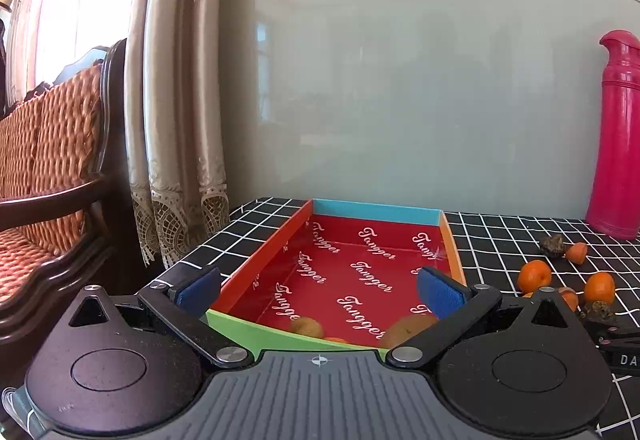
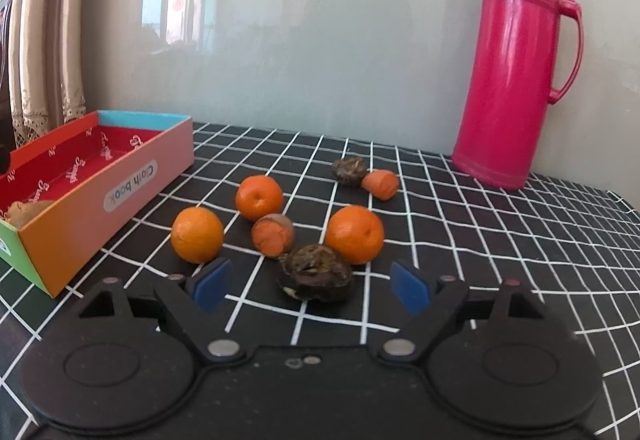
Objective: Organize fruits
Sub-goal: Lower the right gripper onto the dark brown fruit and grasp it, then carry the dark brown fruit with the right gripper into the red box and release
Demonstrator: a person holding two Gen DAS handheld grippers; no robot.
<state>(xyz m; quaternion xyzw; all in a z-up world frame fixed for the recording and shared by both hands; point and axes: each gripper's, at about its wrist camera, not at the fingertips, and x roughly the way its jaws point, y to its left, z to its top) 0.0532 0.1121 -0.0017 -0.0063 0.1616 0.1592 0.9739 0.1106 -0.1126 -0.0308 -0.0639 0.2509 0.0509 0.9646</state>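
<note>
I have both grippers spread wide with nothing between the pads. My left gripper (image 1: 320,290) hovers over the near end of the box (image 1: 376,211), which sits toward the desk's (image 2: 480,240) left edge, its far end close to the back edge; two brownish fruits (image 1: 306,327) lie at the box's near end, partly hidden behind my gripper. My right gripper (image 2: 312,284) is released just short of a dark shrivelled fruit (image 2: 316,274), which lies on the checked cloth between the fingers' line but untouched. Beyond it, mid-desk, three oranges (image 2: 197,235) and a cut carrot piece (image 2: 273,234) cluster together; a second dark fruit (image 2: 349,169) touches another carrot piece (image 2: 382,184) farther back. A pink thermos (image 2: 516,64) stands near the back right corner.
</note>
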